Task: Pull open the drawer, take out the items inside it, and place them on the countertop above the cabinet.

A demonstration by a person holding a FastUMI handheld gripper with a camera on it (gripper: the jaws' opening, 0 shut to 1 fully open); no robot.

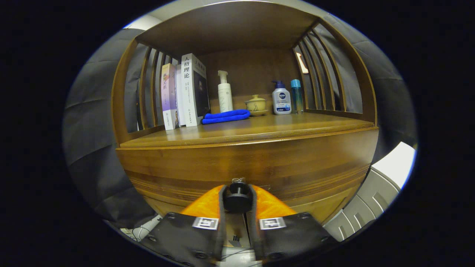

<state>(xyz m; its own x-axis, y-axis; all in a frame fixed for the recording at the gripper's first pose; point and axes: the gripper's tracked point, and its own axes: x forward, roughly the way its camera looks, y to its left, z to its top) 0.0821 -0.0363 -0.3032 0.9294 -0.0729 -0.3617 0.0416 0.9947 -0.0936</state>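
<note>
You have the gripper (238, 198) closed on the drawer's knob (237, 196), with 1 finger pressed to each side of it. The drawer front (259, 167) rises directly ahead of the fingers and looks flush with the cabinet, though this close, bulging view could hide a small gap. So, as I read it, you are at step 1: the knob is held, the pull has not yet opened anything, and whatever lies inside is hidden. Emptying the drawer and setting the items up top are all left to do.

The countertop (259, 128) sits above and beyond the fingers, its front edge overhanging the drawer front. At its back stand books (185, 92), a folded blue cloth (225, 116), a white pump bottle (225, 92), a small lidded cup (255, 104), another pump bottle (281, 99) and a slim blue bottle (296, 95). The bare front strip, nearer you than all of these, is the likely landing place (the slatted sides and the roof board close in the back). Pull straight toward yourself; when lifting items, mind that overhanging edge.
</note>
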